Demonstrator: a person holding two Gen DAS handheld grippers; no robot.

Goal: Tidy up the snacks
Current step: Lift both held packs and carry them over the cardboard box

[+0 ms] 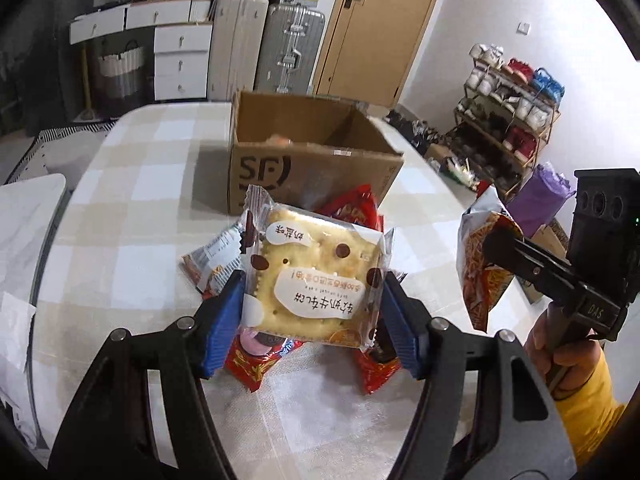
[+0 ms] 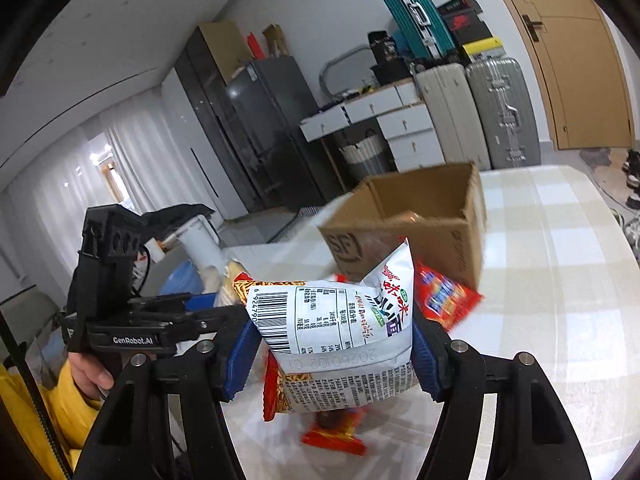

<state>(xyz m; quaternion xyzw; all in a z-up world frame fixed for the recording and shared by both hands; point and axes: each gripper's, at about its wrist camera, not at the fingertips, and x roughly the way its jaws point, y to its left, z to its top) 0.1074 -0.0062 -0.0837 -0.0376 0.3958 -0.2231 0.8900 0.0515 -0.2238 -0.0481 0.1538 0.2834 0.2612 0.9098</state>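
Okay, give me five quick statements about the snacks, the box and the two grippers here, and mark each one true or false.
1. The left gripper holds a square cracker in a clear wrapper. True.
2. The right gripper is empty. False: its blue pads press on a white and red noodle snack bag.
3. The brown cardboard box is sealed shut. False: its top stands open.
4. Red snack packets lie on the checked tablecloth near the box. True.
5. The box lies on its side. False: it stands upright, opening upward.
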